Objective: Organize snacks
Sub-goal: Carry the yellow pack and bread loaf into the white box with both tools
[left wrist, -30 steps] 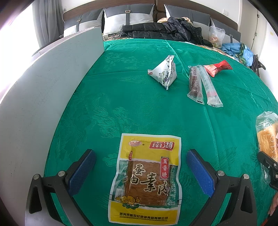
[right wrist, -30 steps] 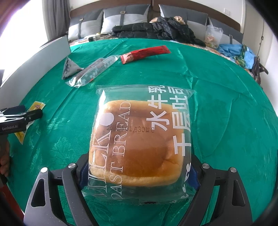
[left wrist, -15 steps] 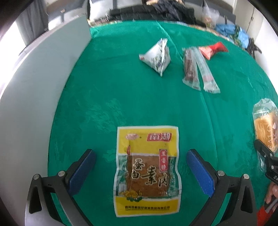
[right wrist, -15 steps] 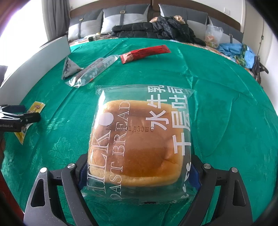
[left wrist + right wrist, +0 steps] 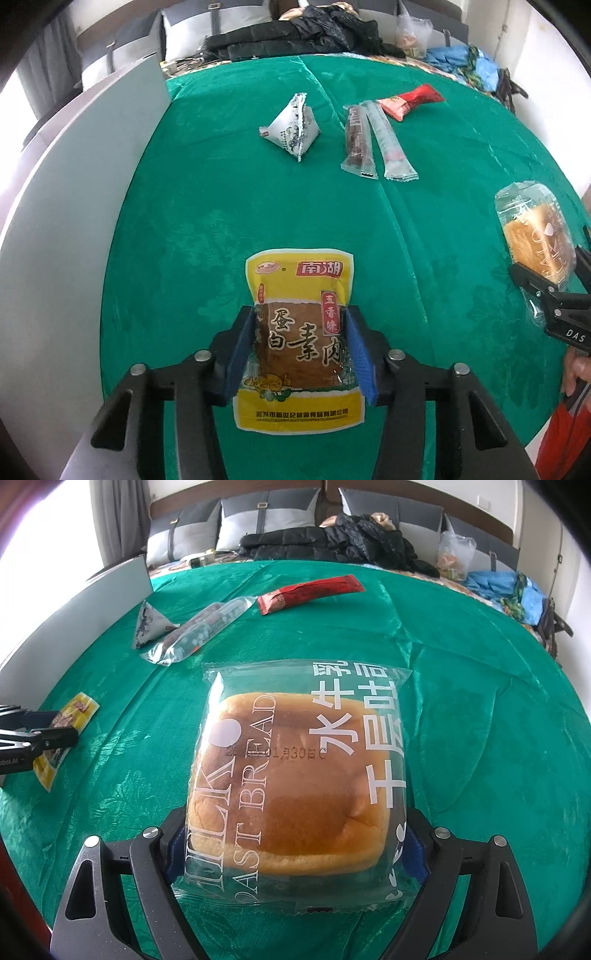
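Observation:
My left gripper (image 5: 301, 347) is shut on a yellow snack pouch (image 5: 299, 291), its blue pads pressing both side edges, on the green cloth (image 5: 207, 206). My right gripper (image 5: 295, 845) is shut on a clear bag of milk bread (image 5: 295, 771); that bread bag also shows at the right of the left wrist view (image 5: 535, 236). The yellow pouch shows at the left of the right wrist view (image 5: 66, 720), between the left gripper's fingers.
A white triangular packet (image 5: 291, 129), two long clear stick packs (image 5: 373, 144) and a red packet (image 5: 410, 99) lie further back on the cloth. A grey board (image 5: 66, 206) stands along the left edge. Black coats (image 5: 332, 542) and pillows lie behind.
My left gripper has closed its jaws onto the sides of the yellow pouch, having been wide open around it. My right gripper stays shut on the bread bag.

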`<state>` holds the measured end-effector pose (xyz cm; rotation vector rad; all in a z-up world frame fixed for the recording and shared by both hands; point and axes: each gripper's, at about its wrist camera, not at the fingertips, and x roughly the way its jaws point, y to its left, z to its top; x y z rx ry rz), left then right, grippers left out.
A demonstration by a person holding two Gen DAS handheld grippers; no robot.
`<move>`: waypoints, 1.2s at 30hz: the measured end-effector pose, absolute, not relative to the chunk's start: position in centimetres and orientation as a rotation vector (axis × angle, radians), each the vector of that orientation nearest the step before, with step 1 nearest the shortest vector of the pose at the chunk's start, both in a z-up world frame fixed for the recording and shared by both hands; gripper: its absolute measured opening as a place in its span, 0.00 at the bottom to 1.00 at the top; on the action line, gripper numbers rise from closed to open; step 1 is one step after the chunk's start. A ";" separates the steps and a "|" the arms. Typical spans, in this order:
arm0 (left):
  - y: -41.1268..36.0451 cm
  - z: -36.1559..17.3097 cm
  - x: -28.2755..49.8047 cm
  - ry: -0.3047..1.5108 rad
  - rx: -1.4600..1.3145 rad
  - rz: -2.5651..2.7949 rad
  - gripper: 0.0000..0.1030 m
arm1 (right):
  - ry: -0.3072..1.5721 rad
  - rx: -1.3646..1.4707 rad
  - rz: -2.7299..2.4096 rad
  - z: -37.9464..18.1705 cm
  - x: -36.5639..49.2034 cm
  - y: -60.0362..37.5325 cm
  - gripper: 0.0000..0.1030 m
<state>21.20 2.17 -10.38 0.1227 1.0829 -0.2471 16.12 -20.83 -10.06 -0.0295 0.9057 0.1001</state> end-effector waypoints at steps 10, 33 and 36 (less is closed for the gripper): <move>4.8 -9.6 17.0 1.029 -0.080 -0.247 0.45 | 1.016 0.115 0.081 -6.5 16.7 -22.1 0.87; 29.5 5.4 20.0 0.848 -0.264 0.093 0.83 | 0.839 0.100 0.695 14.7 21.3 4.0 0.74; 33.6 3.8 19.3 0.891 -0.255 0.220 0.90 | 0.956 0.121 0.849 13.1 22.7 11.1 0.82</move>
